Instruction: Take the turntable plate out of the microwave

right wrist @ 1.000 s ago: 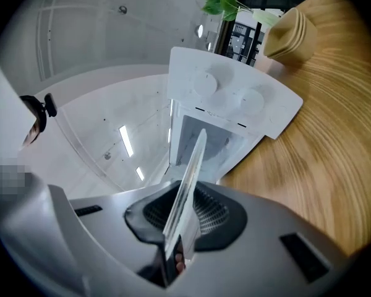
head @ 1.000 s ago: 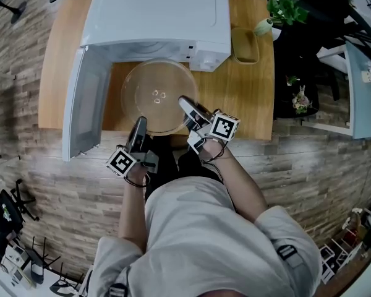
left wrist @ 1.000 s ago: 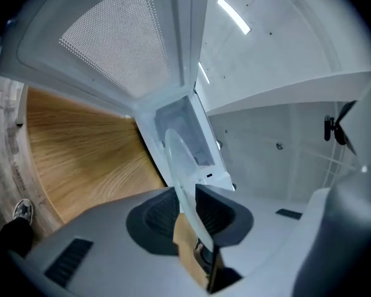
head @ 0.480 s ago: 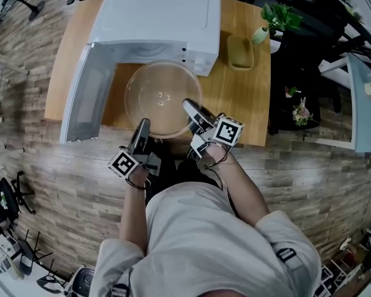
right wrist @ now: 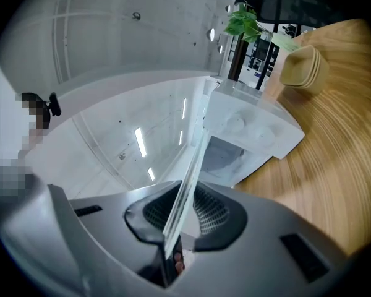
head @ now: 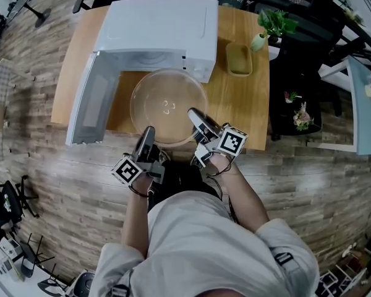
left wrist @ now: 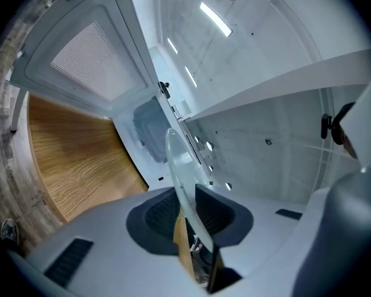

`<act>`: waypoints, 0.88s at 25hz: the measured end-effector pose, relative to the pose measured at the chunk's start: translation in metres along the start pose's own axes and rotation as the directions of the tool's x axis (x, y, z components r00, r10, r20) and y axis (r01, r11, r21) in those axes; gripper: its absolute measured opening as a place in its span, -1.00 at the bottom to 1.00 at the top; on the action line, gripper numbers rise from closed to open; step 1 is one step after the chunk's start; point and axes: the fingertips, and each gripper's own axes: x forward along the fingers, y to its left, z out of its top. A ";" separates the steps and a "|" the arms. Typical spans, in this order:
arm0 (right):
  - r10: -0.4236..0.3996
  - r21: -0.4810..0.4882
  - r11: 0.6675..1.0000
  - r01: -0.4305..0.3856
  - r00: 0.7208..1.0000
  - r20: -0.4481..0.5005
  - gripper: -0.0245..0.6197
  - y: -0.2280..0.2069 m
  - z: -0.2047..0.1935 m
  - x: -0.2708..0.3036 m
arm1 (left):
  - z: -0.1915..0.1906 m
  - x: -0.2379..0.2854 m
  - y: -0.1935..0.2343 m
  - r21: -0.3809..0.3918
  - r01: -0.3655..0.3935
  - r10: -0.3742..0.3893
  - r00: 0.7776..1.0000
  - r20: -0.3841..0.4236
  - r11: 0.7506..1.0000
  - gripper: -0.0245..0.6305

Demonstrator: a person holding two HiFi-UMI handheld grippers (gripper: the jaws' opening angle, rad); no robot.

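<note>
Hidden: microwave [head: 157,30] cavity, under its top. Faint-edged: clear turntable plate [head: 168,107], held at the microwave's 6 o'clock above the wooden table [head: 250,104]. Room: door [head: 89,107] open at 8 o'clock; plank floor [head: 43,166] around. Pose: my left gripper [head: 148,135] and right gripper [head: 196,116], near level, each clamp the plate's near rim.

Glass turntable plate [right wrist: 195,153] edge-on in jaws of right gripper [right wrist: 182,210], microwave [right wrist: 247,129] beyond

The plate [head: 168,107] is clear, glossy glass; the microwave [head: 157,26] smooth white; the counter [head: 244,98] grained wood.
</note>
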 end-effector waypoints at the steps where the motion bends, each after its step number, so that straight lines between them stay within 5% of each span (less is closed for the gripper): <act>1: -0.002 0.001 1.000 0.002 1.000 0.005 -0.74 0.001 -0.001 -0.001 | -0.001 -0.002 0.001 -0.014 -0.011 0.011 1.000 -0.004 1.000 -0.65; 5: -0.014 0.002 1.000 0.014 1.000 0.027 -0.74 0.006 -0.003 -0.007 | -0.001 -0.006 -0.002 -0.008 -0.006 0.006 0.999 -0.035 1.000 -0.65; 9: -0.029 -0.006 1.000 0.030 0.998 0.058 -0.73 0.013 -0.008 -0.016 | 0.005 -0.006 -0.020 0.075 0.101 -0.095 0.993 -0.074 0.992 -0.65; 13: -0.026 0.011 1.000 0.025 0.996 0.083 -0.72 0.026 -0.016 -0.019 | 0.005 -0.019 -0.012 0.038 0.034 -0.030 0.994 -0.105 0.999 -0.65; 17: -0.008 0.013 1.000 0.006 0.995 0.102 -0.72 0.039 -0.015 -0.018 | 0.014 -0.014 -0.038 0.073 0.148 -0.140 0.984 -0.112 0.986 -0.66; 22: -0.020 -0.036 0.999 0.024 0.995 0.101 -0.72 0.050 -0.009 -0.015 | 0.022 -0.018 -0.045 0.073 0.170 -0.162 0.981 -0.106 0.983 -0.66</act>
